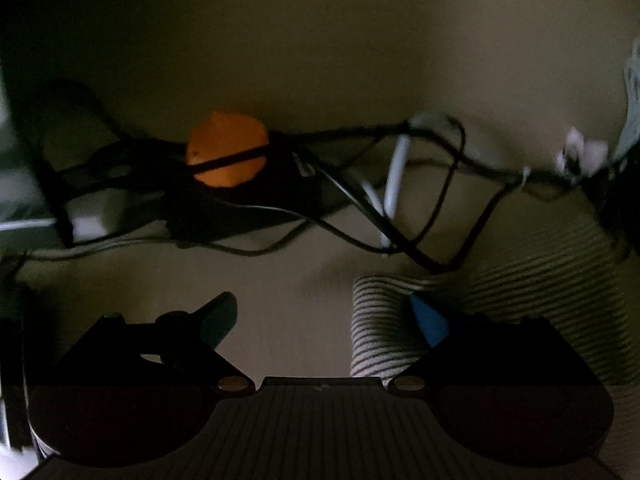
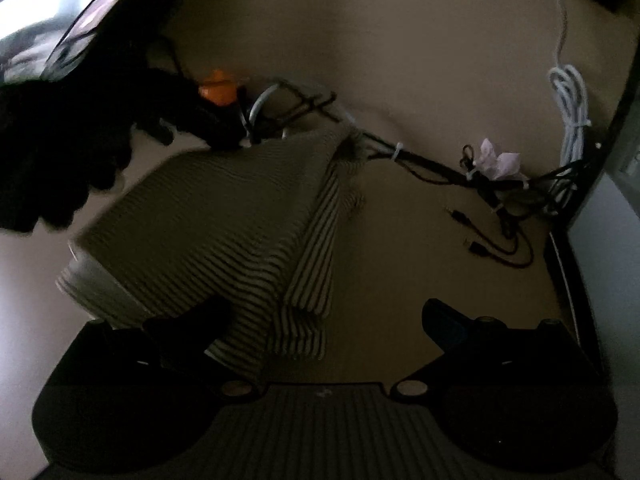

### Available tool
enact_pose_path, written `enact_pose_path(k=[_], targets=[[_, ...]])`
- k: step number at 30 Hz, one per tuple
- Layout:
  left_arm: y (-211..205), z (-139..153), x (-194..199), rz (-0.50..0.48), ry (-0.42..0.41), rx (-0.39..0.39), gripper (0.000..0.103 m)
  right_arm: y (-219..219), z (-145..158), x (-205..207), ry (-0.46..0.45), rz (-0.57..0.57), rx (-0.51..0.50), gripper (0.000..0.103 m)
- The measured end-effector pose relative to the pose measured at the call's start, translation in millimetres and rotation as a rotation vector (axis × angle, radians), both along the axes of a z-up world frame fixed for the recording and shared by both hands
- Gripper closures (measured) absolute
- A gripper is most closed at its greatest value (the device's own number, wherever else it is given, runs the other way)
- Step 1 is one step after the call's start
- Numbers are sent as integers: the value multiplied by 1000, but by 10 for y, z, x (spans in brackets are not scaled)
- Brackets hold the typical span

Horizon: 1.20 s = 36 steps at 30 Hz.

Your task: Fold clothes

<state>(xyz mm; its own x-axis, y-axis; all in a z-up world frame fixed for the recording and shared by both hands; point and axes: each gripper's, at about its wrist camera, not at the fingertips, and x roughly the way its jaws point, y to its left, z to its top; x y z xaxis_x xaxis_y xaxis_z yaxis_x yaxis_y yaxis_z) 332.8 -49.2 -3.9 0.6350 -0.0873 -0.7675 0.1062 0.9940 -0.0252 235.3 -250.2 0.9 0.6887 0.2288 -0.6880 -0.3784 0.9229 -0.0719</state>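
Striped garment [image 2: 224, 216] lies folded on the tan tabletop [image 2: 400, 260], occupying centre-left of the right wrist view, its long axis running from lower centre to upper centre. Right gripper [image 2: 328, 320] stands wide, gripping nothing; its left finger overlaps the garment's near edge. Left gripper [image 1: 328, 320] likewise stands wide, garment at lower right behind its right finger. Cable tangle [image 1: 320, 184] crosses behind. No containers visible.
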Motion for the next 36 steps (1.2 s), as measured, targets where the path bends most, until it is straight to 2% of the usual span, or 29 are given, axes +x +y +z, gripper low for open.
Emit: enact_pose_path(k=[3, 4, 9, 13, 16, 20, 23, 26, 29, 36], targets=[[34, 46, -261, -18, -13, -34, 7, -217, 151, -70, -8, -79, 135, 0], [45, 61, -348, -24, -18, -45, 7, -255, 162, -89, -17, -112, 142, 0], [101, 137, -783, -54, -40, -101, 7, -140, -44, 1, -18, -144, 62, 0], [106, 140, -1000, -67, -41, -123, 7, 132, -141, 115, -109, -113, -44, 0], [68, 144, -1064, -57, -44, -104, 6, 183, -117, 169, -123, -123, -66, 0], [18, 152, -1191, -73, -48, -82, 6, 71, -175, 62, -46, -141, -4, 0], [2, 63, -1229, -75, -21, -60, 5, -14, -218, -18, 12, -154, 42, 0], [-1, -1, -1222, -50, -14, 2, 4, 38, -309, -69, 44, -128, 38, 0], [52, -2, -1172, -20, -24, 49, 4, 56, -276, -46, 25, -133, 34, 0], [166, 13, -1145, 18, -33, 82, 4, 98, -198, 9, -19, -144, 24, 0]])
